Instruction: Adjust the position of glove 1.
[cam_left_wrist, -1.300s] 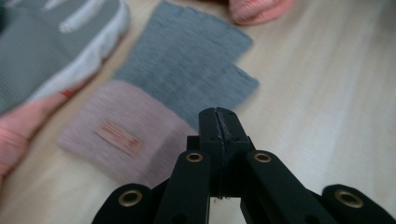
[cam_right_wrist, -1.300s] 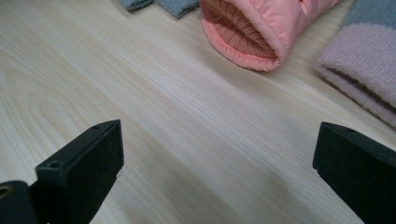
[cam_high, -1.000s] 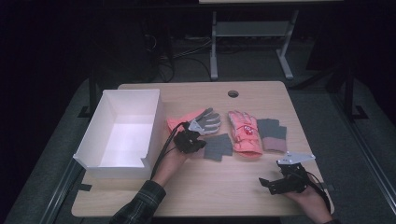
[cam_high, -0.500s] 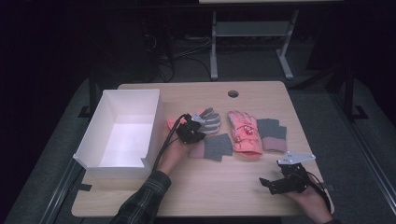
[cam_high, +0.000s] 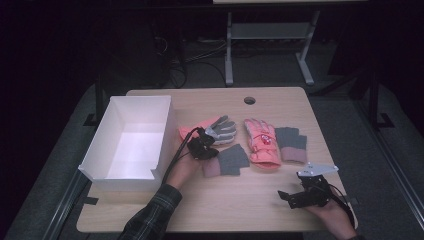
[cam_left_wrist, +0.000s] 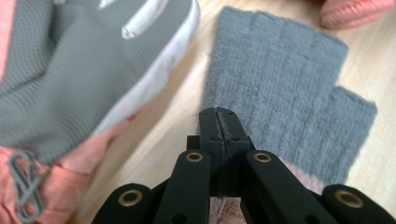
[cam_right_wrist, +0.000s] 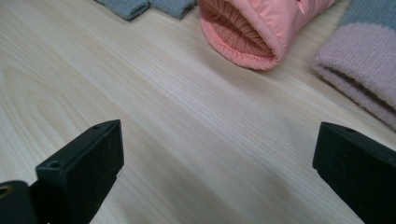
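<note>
The table is carrying everything, its pale wood running out under both hands. The white box is sitting just to the left of the left gripper, open-topped and close against the person's forearm.

Beyond the left gripper's tips, the pink glove with the grey palm is lying palm up, and in the left gripper view it is filling the upper left, hard beside the jaws. A second pink glove is lying farther right of that gripper, between the two hands' sides of the table; in the right gripper view its open cuff is facing the camera, ahead of the jaws.

The grey mitt is lying directly at the left gripper, on its right side. In the left gripper view the jaws are pressed together with the mitt's edge pinched between their tips, the knit spreading away up and to the right. A matching grey mitt is lying beyond the right gripper, touching the second pink glove.

The right gripper is resting near the table's near edge, well apart from the gloves, its jaws standing wide with bare wood between them.
</note>
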